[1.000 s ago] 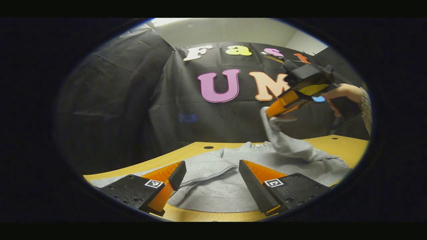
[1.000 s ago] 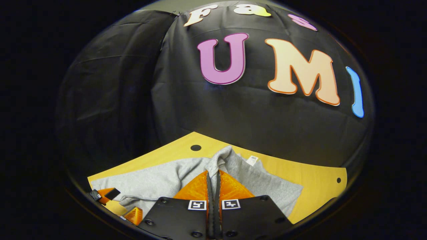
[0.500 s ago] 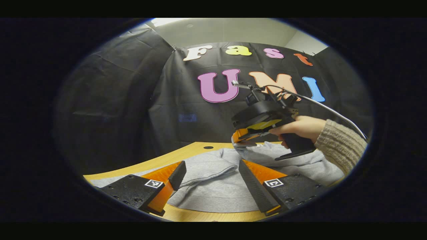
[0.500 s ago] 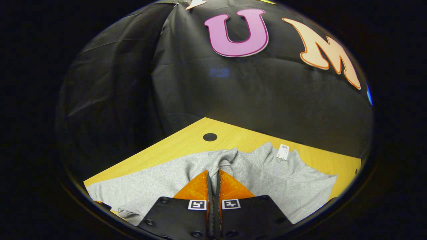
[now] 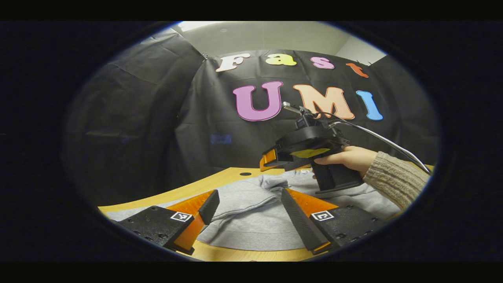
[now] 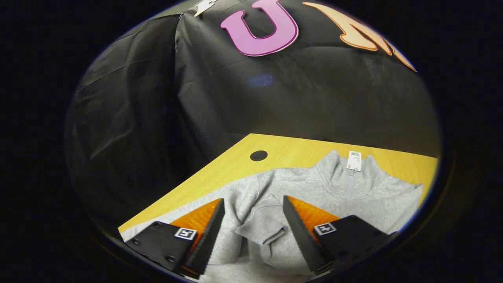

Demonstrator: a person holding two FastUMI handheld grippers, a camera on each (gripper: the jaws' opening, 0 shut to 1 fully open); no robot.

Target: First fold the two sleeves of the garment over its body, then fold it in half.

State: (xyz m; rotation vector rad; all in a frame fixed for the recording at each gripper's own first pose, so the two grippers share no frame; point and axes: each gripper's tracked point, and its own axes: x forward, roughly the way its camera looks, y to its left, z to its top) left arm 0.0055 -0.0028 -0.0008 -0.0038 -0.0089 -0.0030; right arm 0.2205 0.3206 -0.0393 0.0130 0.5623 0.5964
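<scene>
A grey zip-neck sweatshirt lies flat on the wooden table, with a white tag at its collar. My right gripper is open just above the garment's body, and a sleeve cuff lies loose between its fingers. In the left gripper view that same right gripper hovers over the sweatshirt, held by a hand in a knit sleeve. My left gripper is open low over the near hem, holding nothing. The other sleeve lies folded across the body.
The table has a round cable hole near its far edge. Black cloth walls close in the back and left. A cable trails from the right gripper. Bare wood shows beyond the collar and at the near edge.
The right gripper carried the raised sleeve down and leftward over the garment's body, then opened and let it go. The sleeve now rests on the body. The left gripper stayed still.
</scene>
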